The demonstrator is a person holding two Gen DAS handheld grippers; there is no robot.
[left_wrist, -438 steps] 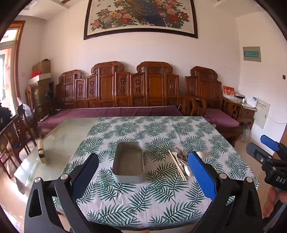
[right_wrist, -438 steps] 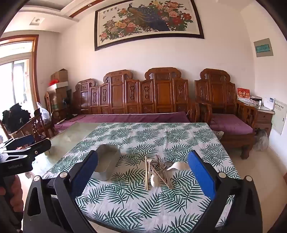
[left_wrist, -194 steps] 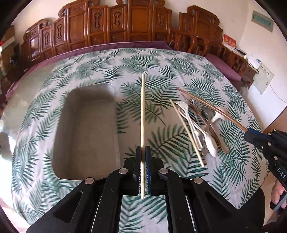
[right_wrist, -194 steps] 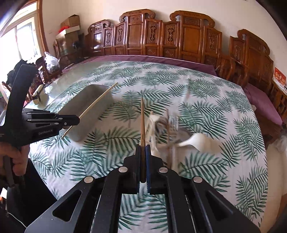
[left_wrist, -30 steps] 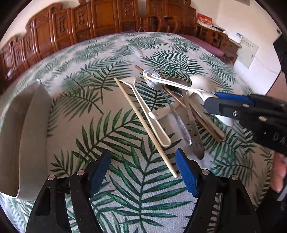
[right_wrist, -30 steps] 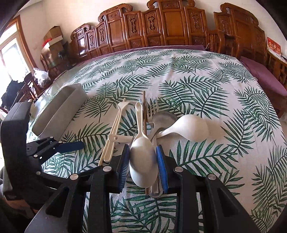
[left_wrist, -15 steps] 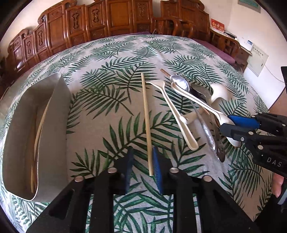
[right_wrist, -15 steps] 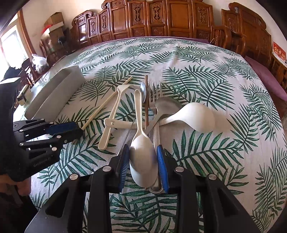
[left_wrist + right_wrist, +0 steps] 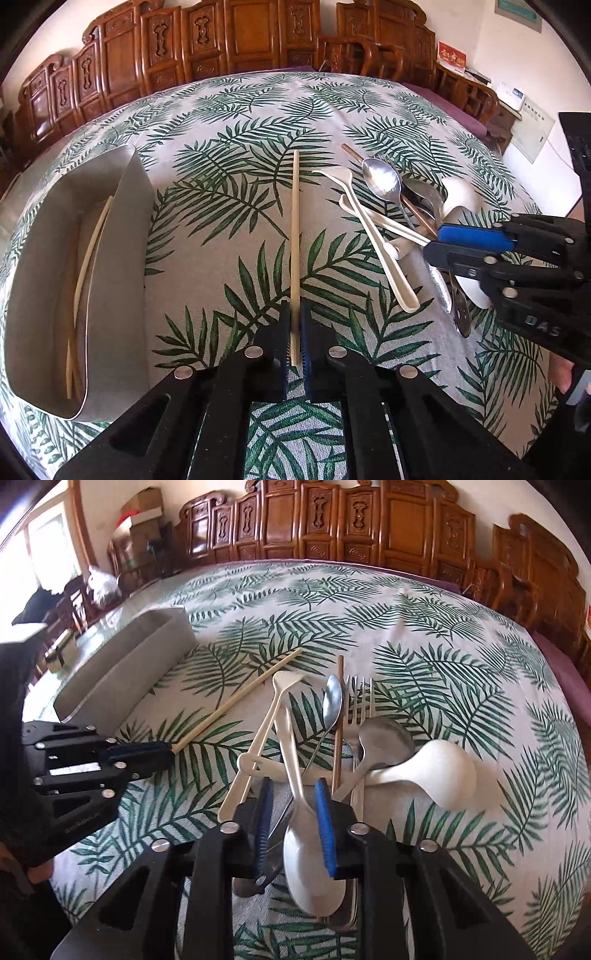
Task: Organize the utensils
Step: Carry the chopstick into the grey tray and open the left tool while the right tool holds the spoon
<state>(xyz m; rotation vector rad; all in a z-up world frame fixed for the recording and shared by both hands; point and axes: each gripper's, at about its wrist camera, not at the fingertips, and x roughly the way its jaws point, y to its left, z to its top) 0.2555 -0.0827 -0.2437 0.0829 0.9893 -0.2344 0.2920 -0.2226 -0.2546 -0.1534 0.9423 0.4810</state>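
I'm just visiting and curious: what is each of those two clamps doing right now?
Left gripper: closed on a pale chopstick.
Right gripper: jaws just closing around a white spoon; firm grip cannot be told.

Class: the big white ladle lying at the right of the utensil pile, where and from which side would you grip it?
Grip the white ladle by its bowl's rim, from the open right side: its handle runs under the metal spoon and fork, so the bowl alone seems free.
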